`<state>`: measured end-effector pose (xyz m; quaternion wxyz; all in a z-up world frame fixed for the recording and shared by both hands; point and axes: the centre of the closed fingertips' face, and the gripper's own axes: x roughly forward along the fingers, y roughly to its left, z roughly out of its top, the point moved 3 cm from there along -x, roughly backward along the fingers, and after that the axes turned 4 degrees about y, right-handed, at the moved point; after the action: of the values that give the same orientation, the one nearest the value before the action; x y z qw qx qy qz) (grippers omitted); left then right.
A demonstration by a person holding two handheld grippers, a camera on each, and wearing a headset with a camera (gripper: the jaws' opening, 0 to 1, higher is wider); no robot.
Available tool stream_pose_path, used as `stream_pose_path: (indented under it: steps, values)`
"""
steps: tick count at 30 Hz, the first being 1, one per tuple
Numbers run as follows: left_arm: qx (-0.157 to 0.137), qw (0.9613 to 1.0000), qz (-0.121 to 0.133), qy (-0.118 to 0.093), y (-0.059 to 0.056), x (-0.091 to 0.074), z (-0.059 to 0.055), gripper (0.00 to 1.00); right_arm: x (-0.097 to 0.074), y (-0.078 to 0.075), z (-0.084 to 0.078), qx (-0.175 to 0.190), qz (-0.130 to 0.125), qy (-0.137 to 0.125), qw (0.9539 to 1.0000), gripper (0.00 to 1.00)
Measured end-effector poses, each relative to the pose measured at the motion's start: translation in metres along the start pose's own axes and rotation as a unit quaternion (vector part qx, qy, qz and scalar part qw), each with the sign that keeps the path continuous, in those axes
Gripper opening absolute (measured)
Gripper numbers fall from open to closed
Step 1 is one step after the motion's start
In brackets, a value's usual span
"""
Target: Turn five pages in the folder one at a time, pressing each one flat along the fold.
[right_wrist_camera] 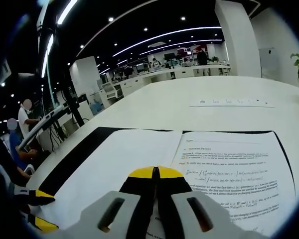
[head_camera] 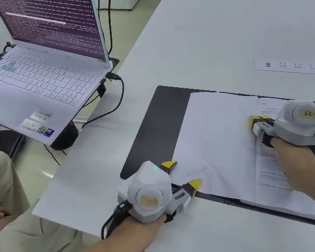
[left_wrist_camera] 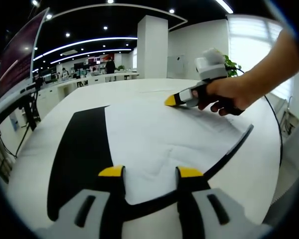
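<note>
I am pressing my closed right gripper [head_camera: 256, 124] on the fold of the folder [head_camera: 157, 126], right of frame; my left gripper [head_camera: 181, 175], jaws apart, is hovering at the turned page [head_camera: 215, 142]; the page count is unclear.

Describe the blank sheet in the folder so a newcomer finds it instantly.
On the white table lies an open black folder. The blank sheet covers it from the bare black strip to the fold. Unlike the printed page beyond the fold, it carries no text.

Your left gripper [head_camera: 182, 175] rests, jaws apart, at the near edge of the folder's [head_camera: 157, 126] white page [head_camera: 215, 139], while your right gripper [head_camera: 253, 124] touches the fold.
</note>
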<state>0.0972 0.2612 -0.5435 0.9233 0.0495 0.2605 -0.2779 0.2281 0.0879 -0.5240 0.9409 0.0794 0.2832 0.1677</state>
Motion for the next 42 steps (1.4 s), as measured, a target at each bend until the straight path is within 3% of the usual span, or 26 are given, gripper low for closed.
stream_pose_path:
  steps: [19, 27, 42]
  values:
    - [-0.001, 1.0, -0.001, 0.002, 0.0, 0.0, 0.0, 0.4, -0.039, 0.015, -0.023, 0.014, 0.011, 0.012, 0.9998, 0.0]
    - [-0.001, 1.0, -0.001, 0.003, -0.001, -0.001, 0.001, 0.4, -0.046, 0.015, -0.035, 0.017, 0.012, 0.019, 0.9996, 0.0]
    - [-0.002, 1.0, 0.0, 0.003, -0.001, -0.001, 0.001, 0.4, -0.068, 0.03, -0.059, 0.017, 0.021, 0.027, 0.9993, 0.0]
